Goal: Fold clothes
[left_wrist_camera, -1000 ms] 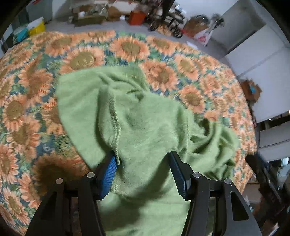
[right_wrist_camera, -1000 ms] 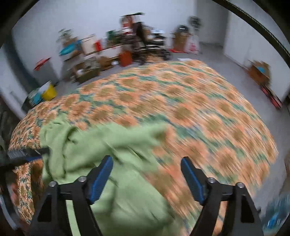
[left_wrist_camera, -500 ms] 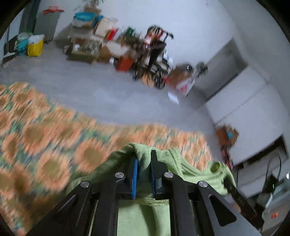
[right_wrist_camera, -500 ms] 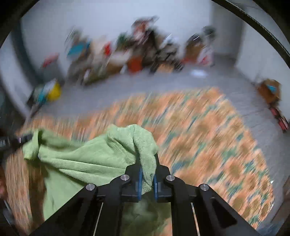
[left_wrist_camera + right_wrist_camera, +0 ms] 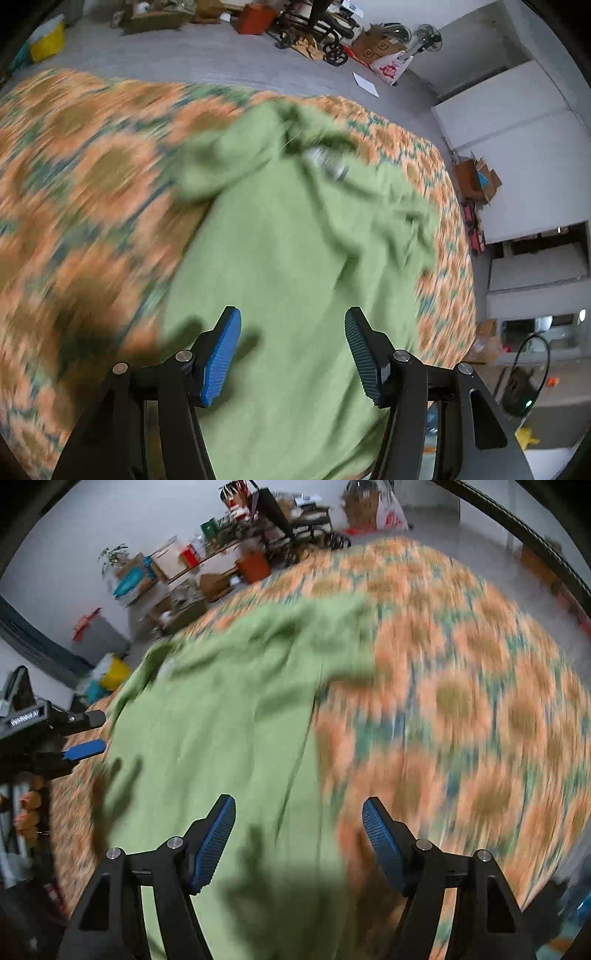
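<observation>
The green garment is lying spread on the sunflower-print cover, occupying the centre and lower centre of the left wrist view and running from the upper middle of the frame down past the bottom edge. In that view the left gripper is hanging above the cloth with its jaws standing moderately apart; they have just been opening, and although green fabric is showing in the gap behind them, the blue pads are pressing on nothing. The upper part of the garment is lying bunched and creased toward the upper centre, with a small pale patch too blurred to identify. In the right wrist view the same garment is filling the centre-left of the frame, with its right-hand edge running down the middle and the patterned cover filling the right half. The right gripper is hanging over that edge with its jaws wide apart; they too have just been opening, and no cloth is being gripped. The left gripper is also showing at the left edge of this view, just beside the garment's left side. Both views are heavily motion-blurred. Boxes and clutter are standing along the wall at the top of the frame.
</observation>
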Action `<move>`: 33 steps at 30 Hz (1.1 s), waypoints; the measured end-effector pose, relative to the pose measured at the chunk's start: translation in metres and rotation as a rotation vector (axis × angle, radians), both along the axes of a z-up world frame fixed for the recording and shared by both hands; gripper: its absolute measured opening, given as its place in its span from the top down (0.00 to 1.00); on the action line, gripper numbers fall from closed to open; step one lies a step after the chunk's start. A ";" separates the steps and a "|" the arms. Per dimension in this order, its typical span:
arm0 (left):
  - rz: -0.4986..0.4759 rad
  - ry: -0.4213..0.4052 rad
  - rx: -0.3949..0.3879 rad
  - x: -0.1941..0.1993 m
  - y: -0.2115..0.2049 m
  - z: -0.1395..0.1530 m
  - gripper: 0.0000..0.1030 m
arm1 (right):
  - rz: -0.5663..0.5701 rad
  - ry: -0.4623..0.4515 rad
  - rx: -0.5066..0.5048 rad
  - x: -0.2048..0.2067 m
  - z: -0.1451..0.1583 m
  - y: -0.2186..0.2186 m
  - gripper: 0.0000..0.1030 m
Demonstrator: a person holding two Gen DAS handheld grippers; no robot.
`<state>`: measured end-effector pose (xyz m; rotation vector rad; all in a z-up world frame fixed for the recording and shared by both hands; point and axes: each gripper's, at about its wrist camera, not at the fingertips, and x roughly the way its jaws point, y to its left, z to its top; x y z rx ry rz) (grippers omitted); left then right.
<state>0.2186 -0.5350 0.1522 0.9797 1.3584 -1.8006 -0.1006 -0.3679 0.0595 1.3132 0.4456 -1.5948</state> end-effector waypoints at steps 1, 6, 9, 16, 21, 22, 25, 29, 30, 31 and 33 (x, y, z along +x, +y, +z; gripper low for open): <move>0.005 -0.010 -0.017 0.015 0.018 -0.001 0.42 | 0.010 0.030 -0.005 0.012 0.001 0.018 0.26; 0.126 -0.104 -0.013 0.096 0.109 -0.026 0.42 | 0.027 0.205 0.041 0.055 -0.006 0.085 0.19; 0.127 -0.120 0.011 0.111 0.146 -0.038 0.42 | 0.014 0.270 0.069 0.074 -0.015 0.109 0.19; 0.007 -0.292 -0.085 0.096 0.199 -0.043 0.41 | 0.025 0.394 0.122 0.087 -0.042 0.118 0.20; 0.037 -0.327 -0.174 0.096 0.214 -0.042 0.72 | 0.029 0.330 0.036 0.083 -0.042 0.115 0.73; 0.050 -0.311 -0.186 0.101 0.215 -0.040 0.90 | 0.037 0.339 0.038 0.085 -0.039 0.114 0.88; 0.064 -0.098 -0.089 0.134 0.208 -0.032 0.98 | 0.057 0.228 -0.048 0.086 -0.022 0.120 0.90; 0.119 -0.020 -0.149 0.188 0.216 0.003 0.98 | -0.026 0.018 -0.235 0.064 0.024 0.155 0.90; 0.125 -0.008 -0.150 0.198 0.219 0.007 0.98 | -0.044 0.018 -0.244 0.060 0.030 0.164 0.90; 0.126 -0.025 -0.142 0.199 0.220 0.002 0.98 | -0.062 0.037 -0.218 0.058 0.030 0.172 0.90; 0.121 -0.054 -0.117 0.197 0.223 -0.010 0.98 | -0.090 0.075 -0.123 0.056 0.017 0.185 0.89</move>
